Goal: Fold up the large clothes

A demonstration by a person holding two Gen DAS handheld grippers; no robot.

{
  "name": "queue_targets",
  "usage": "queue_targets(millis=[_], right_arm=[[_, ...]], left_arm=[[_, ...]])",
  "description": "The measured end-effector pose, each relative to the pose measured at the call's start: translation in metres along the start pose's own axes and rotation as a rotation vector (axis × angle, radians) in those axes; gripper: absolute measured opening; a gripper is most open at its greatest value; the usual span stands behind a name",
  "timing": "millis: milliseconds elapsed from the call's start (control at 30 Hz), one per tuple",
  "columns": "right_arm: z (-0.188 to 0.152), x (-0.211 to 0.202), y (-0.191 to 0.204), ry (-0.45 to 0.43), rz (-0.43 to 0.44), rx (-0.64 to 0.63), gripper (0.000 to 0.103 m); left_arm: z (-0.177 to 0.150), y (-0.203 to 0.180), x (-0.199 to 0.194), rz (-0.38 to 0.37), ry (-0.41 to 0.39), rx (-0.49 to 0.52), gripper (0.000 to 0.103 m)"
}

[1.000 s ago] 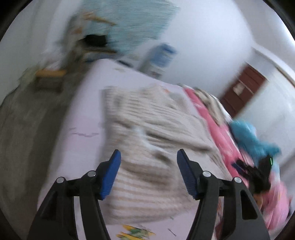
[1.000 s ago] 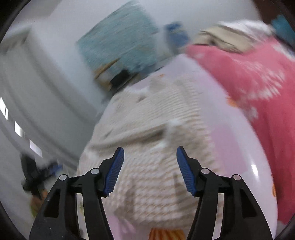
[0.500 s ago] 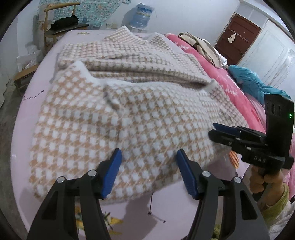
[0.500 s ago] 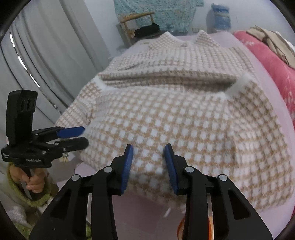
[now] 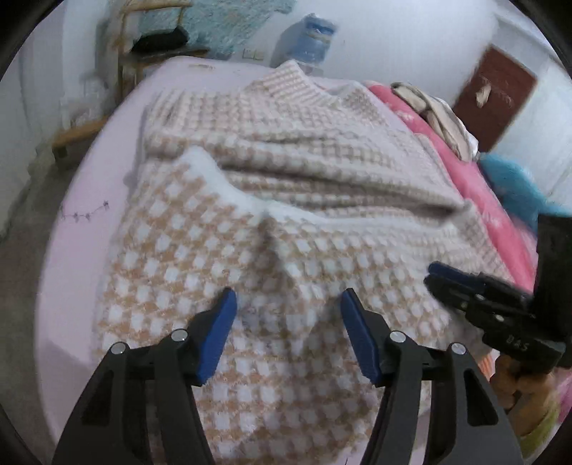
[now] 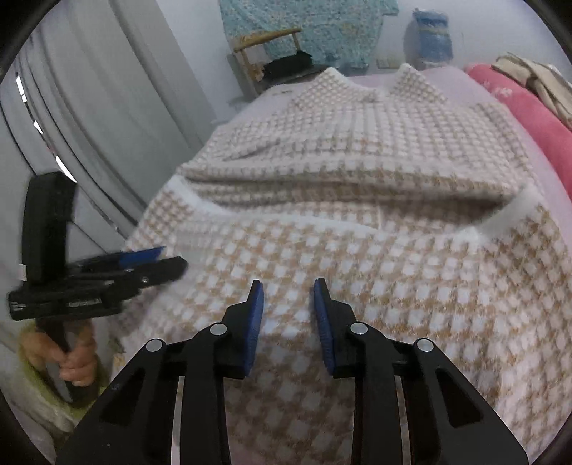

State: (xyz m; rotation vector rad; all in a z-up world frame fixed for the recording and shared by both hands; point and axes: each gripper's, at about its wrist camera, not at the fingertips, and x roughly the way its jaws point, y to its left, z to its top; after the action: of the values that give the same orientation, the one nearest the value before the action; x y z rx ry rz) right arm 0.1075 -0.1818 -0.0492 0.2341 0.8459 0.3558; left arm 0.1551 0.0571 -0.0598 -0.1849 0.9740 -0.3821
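Observation:
A large beige-and-white checked garment (image 5: 286, 221) lies spread on a pale pink bed (image 5: 82, 214), its lower part folded up over the body; it also shows in the right wrist view (image 6: 357, 221). My left gripper (image 5: 287, 304) is open, its blue pads low over the garment's near edge. My right gripper (image 6: 289, 289) is open with a narrower gap, also just over the near edge. Each gripper shows in the other's view, the right one (image 5: 464, 286) at the right side, the left one (image 6: 143, 261) at the left side.
A pink quilt (image 5: 475, 186) with folded clothes lies along the bed's right side. A wooden chair (image 6: 268, 53), a teal cloth (image 6: 321, 25) and a water jug (image 6: 430, 39) stand beyond the bed's far end. Grey curtains (image 6: 107, 107) hang at the left.
Both grippers have come down and closer to the garment's near edge. The right gripper's jaws narrowed from wide open and stay partly open. The left stays wide open.

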Motion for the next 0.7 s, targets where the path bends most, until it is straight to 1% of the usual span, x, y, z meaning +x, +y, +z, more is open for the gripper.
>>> queue_targets(millis=[67,100,133,200,233,300,333,400,467,500,567,600,633,700], right_arm=[[0.000,-0.006,-0.001,0.002,-0.006,0.006,0.025],[0.000,-0.012,-0.002,0.000,0.000,0.016,0.029],[-0.002,-0.020,-0.005,-0.010,0.006,0.034,0.038],[-0.010,-0.041,-0.012,-0.038,0.007,0.068,0.050],[-0.015,-0.055,-0.018,-0.052,0.017,0.091,0.051],[-0.027,-0.075,-0.027,-0.066,0.026,0.128,0.054],[-0.037,-0.089,-0.034,-0.073,0.024,0.157,0.055],[-0.052,-0.104,-0.043,-0.071,0.027,0.206,0.056],[-0.068,-0.115,-0.053,-0.060,0.030,0.268,0.056],[-0.074,-0.117,-0.057,-0.052,0.032,0.299,0.056],[-0.088,-0.120,-0.064,-0.047,0.019,0.352,0.056],[-0.094,-0.121,-0.068,-0.047,0.013,0.380,0.056],[-0.098,-0.123,-0.072,-0.050,0.008,0.401,0.056],[-0.106,-0.122,-0.082,-0.057,-0.025,0.461,0.056]], left_arm=[[0.000,0.002,-0.005,-0.009,0.001,0.000,0.059],[-0.001,0.003,-0.011,-0.009,-0.012,-0.002,0.059],[-0.003,0.004,-0.017,-0.017,-0.025,-0.002,0.059],[-0.011,0.002,-0.035,-0.044,-0.060,0.014,0.059],[-0.017,0.000,-0.047,-0.071,-0.078,0.032,0.059],[-0.030,-0.003,-0.063,-0.118,-0.082,0.069,0.060],[-0.038,-0.006,-0.070,-0.143,-0.072,0.087,0.060],[-0.052,-0.010,-0.075,-0.197,-0.035,0.093,0.060],[-0.071,-0.008,-0.075,-0.260,0.024,0.054,0.060],[-0.080,-0.005,-0.073,-0.275,0.047,0.025,0.060],[-0.096,0.004,-0.070,-0.272,0.072,-0.053,0.060],[-0.101,0.009,-0.069,-0.267,0.074,-0.086,0.060],[-0.105,0.017,-0.067,-0.260,0.063,-0.139,0.060],[-0.107,0.030,-0.067,-0.235,0.017,-0.209,0.060]])
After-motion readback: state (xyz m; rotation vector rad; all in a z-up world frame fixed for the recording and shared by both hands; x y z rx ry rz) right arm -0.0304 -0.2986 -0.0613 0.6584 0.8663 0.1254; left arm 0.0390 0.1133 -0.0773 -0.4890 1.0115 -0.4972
